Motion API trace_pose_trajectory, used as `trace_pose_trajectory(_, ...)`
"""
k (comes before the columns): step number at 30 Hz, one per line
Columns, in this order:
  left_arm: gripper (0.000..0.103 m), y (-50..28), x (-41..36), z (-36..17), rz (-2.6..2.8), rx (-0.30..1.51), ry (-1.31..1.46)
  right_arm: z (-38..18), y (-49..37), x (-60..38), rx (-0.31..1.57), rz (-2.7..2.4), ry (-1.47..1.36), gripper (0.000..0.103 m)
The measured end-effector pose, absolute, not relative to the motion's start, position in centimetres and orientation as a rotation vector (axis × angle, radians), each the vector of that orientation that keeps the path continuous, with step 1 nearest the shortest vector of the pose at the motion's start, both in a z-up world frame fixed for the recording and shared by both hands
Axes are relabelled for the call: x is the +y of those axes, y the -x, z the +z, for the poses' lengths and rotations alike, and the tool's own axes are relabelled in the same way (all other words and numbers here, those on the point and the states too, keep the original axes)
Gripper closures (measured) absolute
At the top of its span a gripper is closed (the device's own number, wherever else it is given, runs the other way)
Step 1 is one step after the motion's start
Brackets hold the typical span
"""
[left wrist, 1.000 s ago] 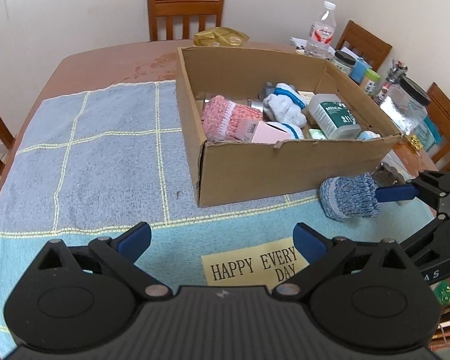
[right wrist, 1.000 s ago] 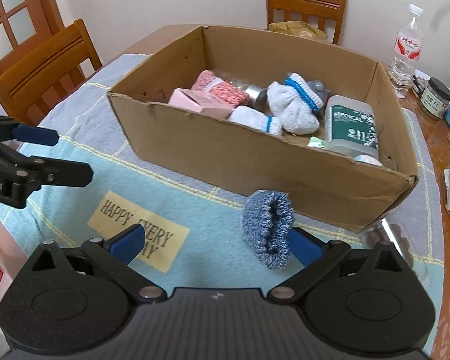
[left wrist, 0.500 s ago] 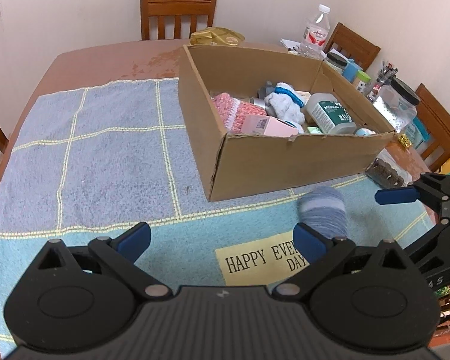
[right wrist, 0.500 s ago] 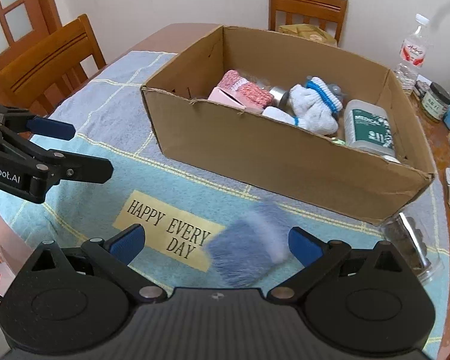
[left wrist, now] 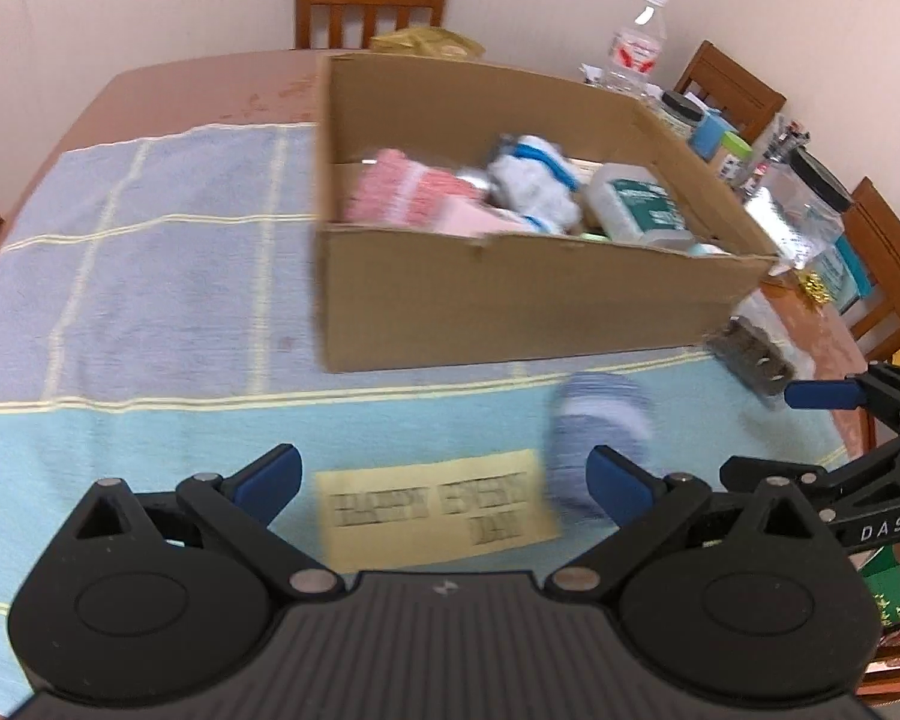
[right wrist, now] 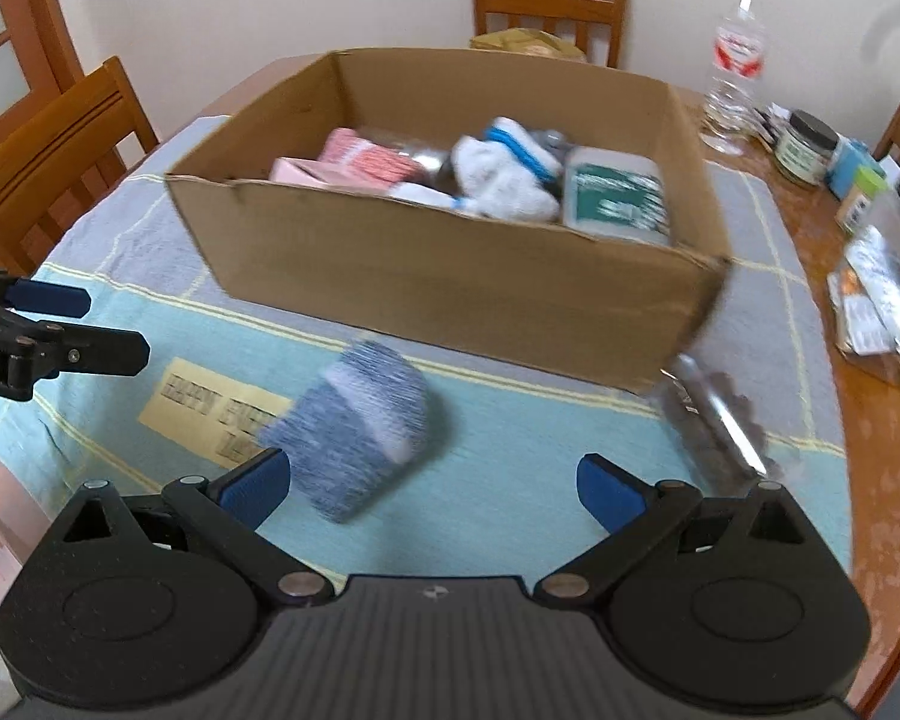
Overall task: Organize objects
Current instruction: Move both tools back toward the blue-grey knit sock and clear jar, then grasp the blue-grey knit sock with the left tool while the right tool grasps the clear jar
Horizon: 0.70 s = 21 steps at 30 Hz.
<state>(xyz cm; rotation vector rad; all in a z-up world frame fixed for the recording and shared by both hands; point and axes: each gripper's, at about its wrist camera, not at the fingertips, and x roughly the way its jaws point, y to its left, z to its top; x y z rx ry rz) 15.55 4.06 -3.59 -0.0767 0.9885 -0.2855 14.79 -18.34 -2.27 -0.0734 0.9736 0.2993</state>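
A rolled blue-grey sock (right wrist: 357, 429) lies loose on the blue cloth in front of the cardboard box (right wrist: 450, 294); it also shows in the left wrist view (left wrist: 600, 432). The box (left wrist: 510, 312) holds a pink sock (left wrist: 402, 192), a white sock (left wrist: 534, 180), a pink carton and a green-labelled bottle (left wrist: 636, 204). My right gripper (right wrist: 432, 483) is open, just behind the sock, its left finger beside it. My left gripper (left wrist: 444, 474) is open and empty above the "HAPPY EVERY DAY" label (left wrist: 438, 510).
A clear packet of dark pieces (right wrist: 714, 420) lies by the box's right corner. A water bottle (right wrist: 735, 60), jars (right wrist: 807, 147) and packets crowd the table's right side. Wooden chairs (right wrist: 549, 0) stand around the table. Bare cloth (left wrist: 138, 276) lies left of the box.
The blue-grey sock left my right gripper's finger, dropped onto the cloth and rolled left toward the label. Both views shifted and are blurred with motion.
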Motion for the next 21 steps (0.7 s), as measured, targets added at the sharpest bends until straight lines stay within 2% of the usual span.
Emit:
trace_pose_trajectory(10,0.003,-15.7,-3.9,-4.3,-0.189,1.000,0.041,-1.9,-16.8,-27.4,0.895,0.301,0.152,0.000)
trace_pose_trajectory(21,0.003,-16.7,-7.5,-5.0,-0.156,1.014,0.008,-5.6,-18.1,-33.0,0.979,0.264,0.166,0.000)
